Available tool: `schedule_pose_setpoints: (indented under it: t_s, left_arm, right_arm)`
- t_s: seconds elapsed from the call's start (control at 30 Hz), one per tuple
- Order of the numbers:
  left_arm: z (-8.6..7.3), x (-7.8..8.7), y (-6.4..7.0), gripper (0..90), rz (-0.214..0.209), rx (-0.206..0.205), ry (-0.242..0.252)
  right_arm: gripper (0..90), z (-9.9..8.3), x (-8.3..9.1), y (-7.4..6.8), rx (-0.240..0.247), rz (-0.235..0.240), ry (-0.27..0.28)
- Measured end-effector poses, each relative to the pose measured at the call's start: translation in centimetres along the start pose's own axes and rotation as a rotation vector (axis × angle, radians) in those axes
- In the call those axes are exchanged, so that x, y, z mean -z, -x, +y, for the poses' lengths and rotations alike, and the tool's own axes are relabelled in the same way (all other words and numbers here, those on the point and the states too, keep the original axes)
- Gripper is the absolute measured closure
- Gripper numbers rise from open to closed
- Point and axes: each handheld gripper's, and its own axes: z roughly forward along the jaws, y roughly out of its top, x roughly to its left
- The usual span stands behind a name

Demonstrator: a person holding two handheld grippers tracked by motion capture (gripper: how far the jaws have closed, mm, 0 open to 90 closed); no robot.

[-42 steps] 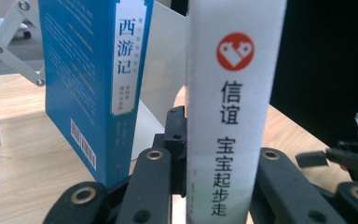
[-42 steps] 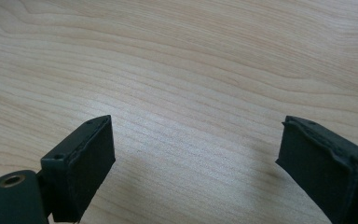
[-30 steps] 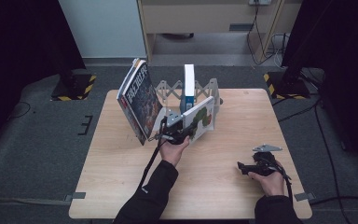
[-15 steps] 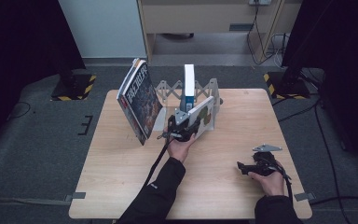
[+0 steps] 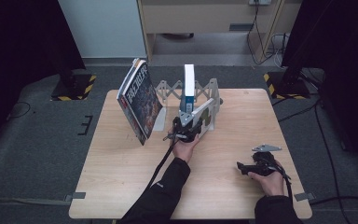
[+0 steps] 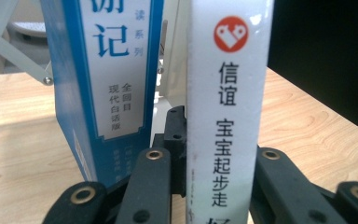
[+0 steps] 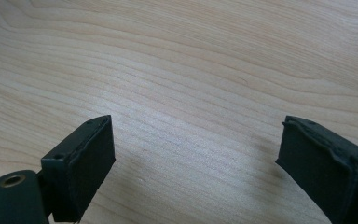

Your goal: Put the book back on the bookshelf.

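My left gripper (image 5: 185, 129) (image 6: 214, 161) is shut on the spine of a white book (image 5: 204, 113) (image 6: 224, 116) with a red logo and black characters. It holds that book nearly upright at the grey scissor-style book rack (image 5: 168, 88) (image 6: 9, 44). A blue and white book (image 5: 189, 86) (image 6: 107, 70) stands upright in the rack just to its left. My right gripper (image 5: 248, 167) (image 7: 198, 140) rests low over the wooden table (image 5: 121, 172) (image 7: 191, 56) at the front right, open with nothing between its jaws.
A large dark-covered book (image 5: 137, 100) leans tilted at the rack's left end. Behind the table are a wooden cabinet (image 5: 205, 18), cables on the floor and black stands with striped bases (image 5: 279, 77).
The left gripper has moved a little right and toward the rack, and the white book in it has tipped up to stand straighter. The right gripper has stayed still.
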Motion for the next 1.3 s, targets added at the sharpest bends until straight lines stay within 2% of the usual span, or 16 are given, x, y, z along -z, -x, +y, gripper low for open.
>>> schedule_pose_setpoints:
  t_s: [0.33, 0.4, 0.57, 0.8, 0.97, 1.23, 1.3]
  left_arm:
    - [-0.8, -0.5, 0.5, 73.7, 0.017, -0.015, 0.007]
    - [-1.1, -0.5, 0.5, 73.4, 0.015, -0.011, -0.007]
    - [-2.3, -0.2, 0.7, 73.3, 0.018, -0.033, -0.037]
    - [-4.0, 0.3, 0.8, 73.3, 0.009, -0.017, -0.087]
    - [-4.3, 0.3, 0.7, 73.3, 0.004, -0.005, -0.077]
    - [-4.4, -0.3, 0.5, 71.9, -0.02, -0.006, -0.061]
    - [-4.4, -0.2, 0.5, 71.1, -0.021, -0.017, -0.061]
  right_arm:
    - [10.8, 0.0, -0.1, -0.1, 0.009, -0.001, -0.006]
    - [10.9, 0.0, -0.1, -0.1, 0.009, 0.0, -0.011]
    - [10.9, -0.1, -0.1, -0.1, 0.008, 0.003, -0.016]
    - [11.0, -0.1, -0.2, -0.2, 0.013, 0.004, -0.025]
    - [11.0, -0.1, -0.2, -0.2, 0.013, 0.008, -0.029]
    - [11.2, 0.0, -0.3, -0.2, 0.015, 0.008, -0.023]
    - [11.2, 0.0, -0.2, -0.2, 0.013, 0.011, -0.026]
